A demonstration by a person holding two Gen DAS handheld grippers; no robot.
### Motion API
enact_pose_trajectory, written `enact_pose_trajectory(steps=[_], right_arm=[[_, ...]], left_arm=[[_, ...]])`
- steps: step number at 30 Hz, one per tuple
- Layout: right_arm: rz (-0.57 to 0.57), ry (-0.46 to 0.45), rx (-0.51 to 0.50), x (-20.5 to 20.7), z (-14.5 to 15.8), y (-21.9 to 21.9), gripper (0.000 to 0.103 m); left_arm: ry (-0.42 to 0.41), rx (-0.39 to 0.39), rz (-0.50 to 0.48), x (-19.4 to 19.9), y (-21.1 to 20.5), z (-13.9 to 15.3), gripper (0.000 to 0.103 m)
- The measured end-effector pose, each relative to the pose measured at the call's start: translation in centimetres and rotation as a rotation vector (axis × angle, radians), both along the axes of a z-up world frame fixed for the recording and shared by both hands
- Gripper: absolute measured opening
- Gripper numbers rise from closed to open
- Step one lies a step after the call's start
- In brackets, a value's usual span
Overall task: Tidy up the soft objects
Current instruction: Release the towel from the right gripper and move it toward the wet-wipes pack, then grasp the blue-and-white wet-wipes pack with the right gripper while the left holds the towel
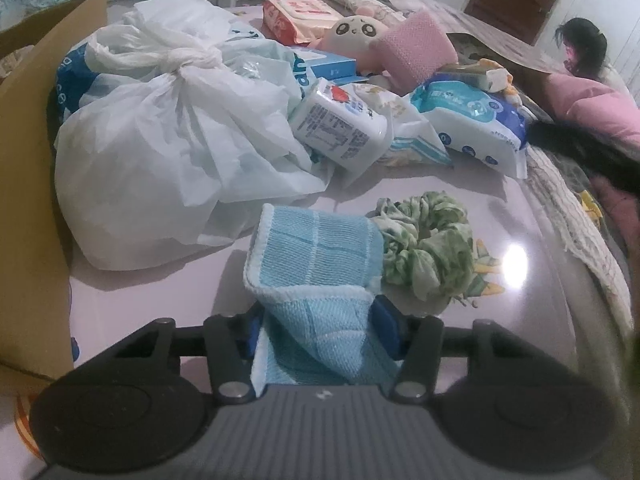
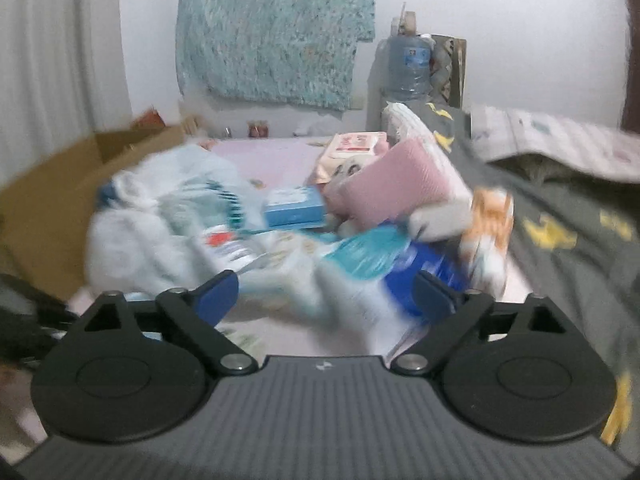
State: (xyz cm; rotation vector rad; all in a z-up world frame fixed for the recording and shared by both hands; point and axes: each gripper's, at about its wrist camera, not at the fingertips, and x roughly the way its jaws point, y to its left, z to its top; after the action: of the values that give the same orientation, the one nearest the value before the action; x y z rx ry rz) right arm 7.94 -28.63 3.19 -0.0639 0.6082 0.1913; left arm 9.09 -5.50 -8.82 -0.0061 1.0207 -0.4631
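Both grippers differ: our left gripper [image 1: 320, 328] pinches the folded blue cloth [image 1: 316, 252] just beside the green scrunchie [image 1: 424, 248] to keep its fold, while our right gripper [image 2: 326, 294] hangs wide open, empty, above the pile.

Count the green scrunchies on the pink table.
1. The green scrunchie lies on the pink table, right of the blue cloth held in the left gripper. Others may hide under the pile.

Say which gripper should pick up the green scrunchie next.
Right, probably. The right gripper has wide, empty jaws, while the left gripper is clamped on the blue cloth beside the green scrunchie.
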Motion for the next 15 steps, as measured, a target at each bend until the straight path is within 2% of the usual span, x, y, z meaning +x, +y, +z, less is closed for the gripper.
enact_pose_trajectory(steps=[3, 6, 9, 12, 15], right_arm=[[0.042, 0.072, -0.096, 4.3, -0.8, -0.3, 0.101], [0.083, 0.161, -0.203, 8.1, -2.6, 0.1, 0.101], [0.075, 0.228, -0.270, 10.4, -4.1, 0.7, 0.101], [0.035, 0.272, -0.272, 11.0, -5.2, 0.6, 0.093], [0.001, 0.269, -0.224, 9.9, -4.8, 0.4, 0.086]], left_arm=[[0.000, -0.009, 0.002, 0.0, 0.1, 0.0, 0.053], [-0.003, -0.015, 0.001, 0.0, 0.3, 0.0, 0.053], [-0.005, -0.018, 0.000, 0.0, 0.4, 0.0, 0.053], [-0.006, -0.024, 0.005, -0.1, 0.4, 0.0, 0.053], [-0.006, -0.033, 0.014, -0.1, 0.5, 0.0, 0.053]])
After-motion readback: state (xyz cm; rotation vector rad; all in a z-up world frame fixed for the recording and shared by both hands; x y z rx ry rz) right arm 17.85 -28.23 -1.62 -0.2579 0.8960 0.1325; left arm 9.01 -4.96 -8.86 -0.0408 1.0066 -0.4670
